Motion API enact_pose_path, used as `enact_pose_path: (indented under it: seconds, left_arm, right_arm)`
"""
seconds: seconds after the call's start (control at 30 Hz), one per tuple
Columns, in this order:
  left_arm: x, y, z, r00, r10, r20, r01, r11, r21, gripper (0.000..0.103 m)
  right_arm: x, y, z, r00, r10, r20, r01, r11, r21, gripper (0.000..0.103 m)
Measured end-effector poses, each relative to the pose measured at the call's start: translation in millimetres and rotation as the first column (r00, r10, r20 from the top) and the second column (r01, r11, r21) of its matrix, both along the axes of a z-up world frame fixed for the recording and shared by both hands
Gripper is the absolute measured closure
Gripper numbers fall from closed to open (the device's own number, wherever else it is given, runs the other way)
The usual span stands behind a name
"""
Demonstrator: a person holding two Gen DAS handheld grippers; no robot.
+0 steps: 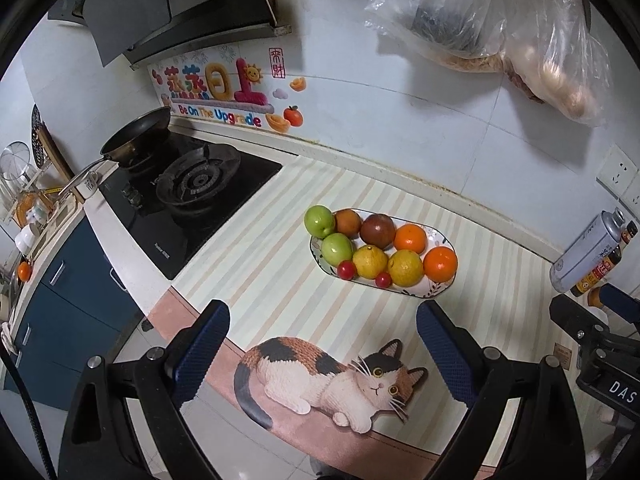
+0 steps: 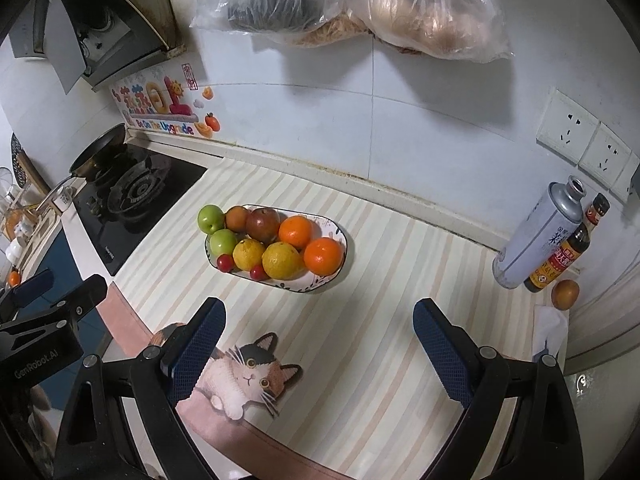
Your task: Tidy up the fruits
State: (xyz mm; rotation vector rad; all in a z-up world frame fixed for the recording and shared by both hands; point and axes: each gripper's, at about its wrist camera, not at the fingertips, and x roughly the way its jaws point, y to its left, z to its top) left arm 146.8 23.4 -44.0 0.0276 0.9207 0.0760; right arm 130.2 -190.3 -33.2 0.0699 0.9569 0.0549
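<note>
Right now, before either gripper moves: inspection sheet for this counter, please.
Surface: striped mat with a cat print over the counter; no spills seen.
Job's things: oval plate holds two green apples, two oranges, two yellowish citrus, two brownish round fruits and two small red fruits. One loose brownish fruit lies off the plate by the bottles.
Clutter: metal can, sauce bottle, tissue.
Grippers: left gripper and right gripper both open, empty, short of the plate.
Cables: one black cable at the left edge.
Surroundings: gas hob with frying pan, range hood, hanging plastic bags, wall sockets.
</note>
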Motion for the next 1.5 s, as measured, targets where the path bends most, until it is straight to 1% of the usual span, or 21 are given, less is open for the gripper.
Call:
enact_pose_path:
  seconds: [0.03, 0.07, 0.1, 0.3, 0.97, 1.5]
  left_arm:
    - [0.4, -0.1, -0.1, 1.0, -0.004, 0.001, 0.004, 1.0, 0.0, 0.007]
    - [1.2, 0.4, -0.3, 1.0, -0.004, 0.0, 0.004, 1.0, -0.001, 0.002]
    - [1.9, 0.6, -0.1, 1.0, -0.005, 0.003, 0.005, 1.0, -0.001, 0.001]
    - [1.7, 1.1, 2.8, 1.0, 0.001, 0.023, -0.001, 1.0, 0.004, 0.001]
    - [-4.3, 3.1, 2.0, 1.0, -0.002, 0.017, 0.002, 1.0, 0.003, 0.001]
    - [-11.0, 2.3, 8.2, 0.999, 0.001, 0.041, -0.001, 1.0, -0.005, 0.001]
  right_arm:
    - [0.6, 0.4, 1.1, 1.0, 0.0, 0.004, 0.0, 1.0, 0.0, 0.001]
    - [-0.4, 0.2, 2.5, 1.0, 0.0, 0.007, 0.0, 1.0, -0.003, 0.001]
    - [0.2, 0.5, 3.0, 1.0, 0.0, 0.009, 0.0, 1.0, -0.007, 0.001]
    - [0.1, 1.0, 4.2, 1.0, 0.002, 0.016, -0.002, 1.0, -0.014, 0.001]
    - [-2.6, 3.4, 5.4, 1.0, 0.007, 0.011, -0.007, 1.0, -0.004, 0.001]
    - [-11.3, 2.3, 10.3, 1.0, 0.014, 0.017, -0.014, 1.0, 0.005, 0.001]
